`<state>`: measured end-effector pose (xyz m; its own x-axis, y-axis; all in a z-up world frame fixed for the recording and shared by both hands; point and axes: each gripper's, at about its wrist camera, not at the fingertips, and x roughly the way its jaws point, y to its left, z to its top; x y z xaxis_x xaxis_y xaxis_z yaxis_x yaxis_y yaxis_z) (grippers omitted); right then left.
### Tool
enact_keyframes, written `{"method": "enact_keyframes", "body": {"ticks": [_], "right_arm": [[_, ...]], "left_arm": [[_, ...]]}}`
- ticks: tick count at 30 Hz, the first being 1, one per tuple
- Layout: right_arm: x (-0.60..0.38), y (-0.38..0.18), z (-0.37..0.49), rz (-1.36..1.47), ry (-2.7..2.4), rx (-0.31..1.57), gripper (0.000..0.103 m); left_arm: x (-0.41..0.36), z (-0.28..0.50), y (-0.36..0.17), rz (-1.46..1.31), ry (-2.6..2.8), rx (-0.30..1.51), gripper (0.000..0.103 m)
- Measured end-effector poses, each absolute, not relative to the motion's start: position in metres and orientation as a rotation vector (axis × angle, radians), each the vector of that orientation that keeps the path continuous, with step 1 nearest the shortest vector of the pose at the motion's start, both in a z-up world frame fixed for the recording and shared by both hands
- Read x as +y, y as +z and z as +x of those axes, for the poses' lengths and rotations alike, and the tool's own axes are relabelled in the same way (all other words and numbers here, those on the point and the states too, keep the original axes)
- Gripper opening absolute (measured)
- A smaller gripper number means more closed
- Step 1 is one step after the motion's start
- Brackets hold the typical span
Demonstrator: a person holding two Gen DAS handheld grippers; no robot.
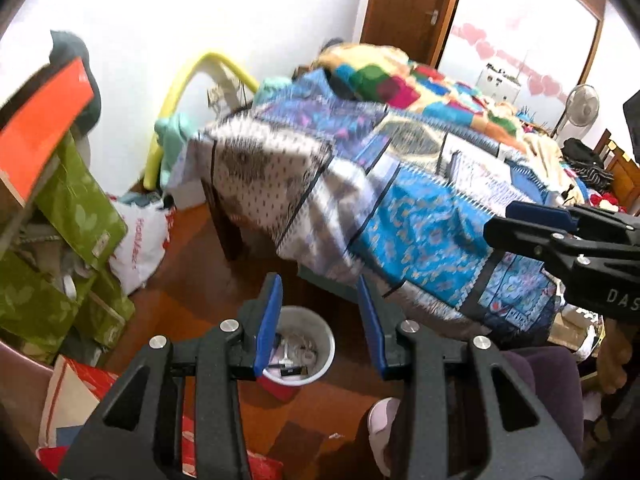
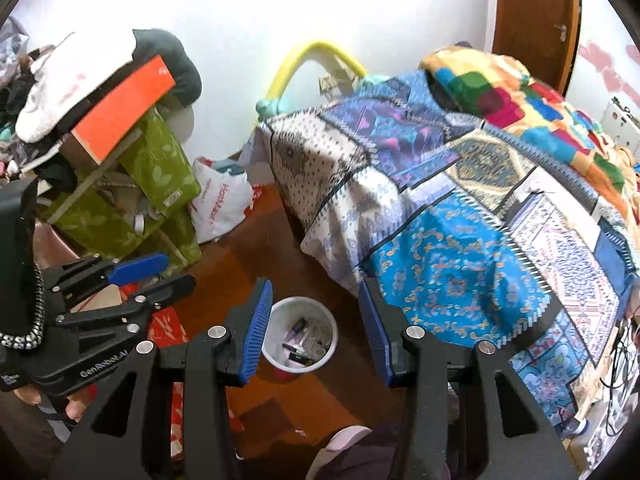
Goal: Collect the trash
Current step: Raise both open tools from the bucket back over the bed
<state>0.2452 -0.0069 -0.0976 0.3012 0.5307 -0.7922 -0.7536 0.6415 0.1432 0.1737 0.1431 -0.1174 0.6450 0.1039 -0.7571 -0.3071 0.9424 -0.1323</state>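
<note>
While you hold both tools above the dark reddish wooden floor (image 1: pixel 208 264), one round white plastic waste bin (image 1: pixel 326 344) stands below them, just beside the corner of the bed. Its open mouth shows the collected trash (image 2: pixel 301 346): a few small dark tube-like pieces, some pale wrappers and a clear crumpled bit, too jumbled to count exactly.

Your left gripper (image 1: pixel 320 316) has its two blue-padded fingers spread, with nothing between them; the bin shows through the gap. Your right gripper (image 2: pixel 316 332) likewise stands with its two fingers apart and nothing pinched, the bin framed between them.

One bed with a blue patchwork quilt (image 2: pixel 448 272) fills the right side, and a second, brightly checkered blanket (image 2: pixel 516 100) lies on its far part. Against the far wall you have one white plastic shopping bag with red lettering (image 2: pixel 220 208) on the floor, its top open and some cloth visible inside. Beside it stand green leaf-patterned boxes (image 2: pixel 160 168), at least three, piled unevenly, with one orange flat box (image 2: pixel 124 104) on top. One yellow curved tube (image 1: pixel 188 80) leans at the bed's far corner.
</note>
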Motion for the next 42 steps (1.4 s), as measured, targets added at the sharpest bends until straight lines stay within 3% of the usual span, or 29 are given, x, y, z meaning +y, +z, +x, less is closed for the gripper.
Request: {"method": "enact_keyframes", "body": {"ticks": [10,14,28,42], "right_arm": [[-0.068,-0.051,0.240,-0.194,0.821,0.797,0.044],[-0.092,-0.037,0.242,-0.169,0.779,0.740,0.054],[-0.166,-0.027,0.291,-0.103,0.638,0.698,0.054],[-0.226,-0.069,0.397,-0.005,0.471,0.820,0.054]], "left_arm": [[0.094,0.174,-0.060,-0.180,0.225,0.707,0.057],[0.075,0.188,-0.044,-0.171,0.193,0.681,0.069],[0.012,0.280,-0.034,-0.105,0.063,0.669,0.070],[-0.016,0.402,-0.080,-0.089,-0.035,0.768,0.070]]}}
